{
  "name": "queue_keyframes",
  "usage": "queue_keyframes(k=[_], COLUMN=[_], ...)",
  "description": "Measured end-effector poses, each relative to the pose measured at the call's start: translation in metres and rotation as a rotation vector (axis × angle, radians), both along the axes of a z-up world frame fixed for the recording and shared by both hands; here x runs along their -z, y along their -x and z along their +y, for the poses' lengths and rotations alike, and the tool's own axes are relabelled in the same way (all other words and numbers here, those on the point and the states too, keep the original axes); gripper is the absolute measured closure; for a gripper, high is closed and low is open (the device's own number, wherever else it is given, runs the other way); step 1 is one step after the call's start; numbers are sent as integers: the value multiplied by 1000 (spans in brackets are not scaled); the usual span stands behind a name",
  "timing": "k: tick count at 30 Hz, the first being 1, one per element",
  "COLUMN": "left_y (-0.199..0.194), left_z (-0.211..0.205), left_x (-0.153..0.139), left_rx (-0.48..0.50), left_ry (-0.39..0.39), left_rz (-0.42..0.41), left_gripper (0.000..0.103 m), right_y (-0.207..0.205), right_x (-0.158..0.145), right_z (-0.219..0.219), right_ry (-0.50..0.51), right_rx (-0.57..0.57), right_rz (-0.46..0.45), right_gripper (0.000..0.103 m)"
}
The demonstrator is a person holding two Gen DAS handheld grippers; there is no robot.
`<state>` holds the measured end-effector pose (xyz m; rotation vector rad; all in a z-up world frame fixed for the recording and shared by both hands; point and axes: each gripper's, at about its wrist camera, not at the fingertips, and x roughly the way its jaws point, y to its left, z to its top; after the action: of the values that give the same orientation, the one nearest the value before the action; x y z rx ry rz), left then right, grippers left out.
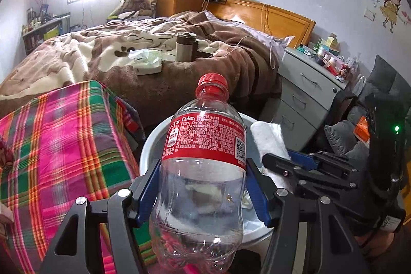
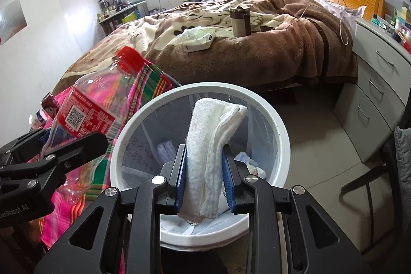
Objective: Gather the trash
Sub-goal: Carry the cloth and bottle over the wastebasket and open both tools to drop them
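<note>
In the left wrist view, the left tongs (image 1: 203, 194) are clamping an empty Coke bottle (image 1: 203, 161) by its clear lower body, red cap pointing up and away, with the white trash bin (image 1: 151, 143) lying just beyond and below. In the right wrist view, the right tongs (image 2: 204, 176) are pinching a folded white cloth (image 2: 210, 145) nearly closed, its length running upward, hanging directly over the bin's open mouth (image 2: 280, 130); the right tongs are sitting nearer the bin.

Your left gripper (image 1: 203, 194) holds a clear bottle (image 1: 203, 158) with a red cap and label; left of it lies pink-green plaid cloth (image 1: 64, 135).
</note>
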<state>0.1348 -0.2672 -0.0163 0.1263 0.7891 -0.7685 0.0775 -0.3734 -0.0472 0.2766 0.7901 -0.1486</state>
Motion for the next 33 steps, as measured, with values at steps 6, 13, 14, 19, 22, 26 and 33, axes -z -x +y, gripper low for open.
queue_keyframes(k=[6, 13, 14, 19, 22, 26, 33], left_y=[-7, -5, -5, 0, 2, 6, 11], left_z=[2, 9, 11, 23, 32, 48, 80], left_x=[0, -5, -7, -13, -17, -23, -31], left_rx=[-7, -4, -4, -28, -41, -65, -129], left_ry=[20, 39, 44, 49, 51, 54, 37], left_rz=[6, -5, -5, -17, -22, -39, -75], left_gripper=[36, 33, 33, 33, 33, 33, 33], right_y=[-4, 0, 0, 2, 2, 4, 5], right_x=[2, -1, -2, -7, -10, -15, -24], right_z=[0, 2, 2, 4, 7, 14, 33], right_ry=[46, 68, 71, 68, 67, 60, 58], right_rx=[8, 34, 37, 46, 48, 44, 7], right_rz=[34, 29, 28, 10, -3, -26, -70], right_gripper=[71, 49, 49, 49, 49, 49, 49])
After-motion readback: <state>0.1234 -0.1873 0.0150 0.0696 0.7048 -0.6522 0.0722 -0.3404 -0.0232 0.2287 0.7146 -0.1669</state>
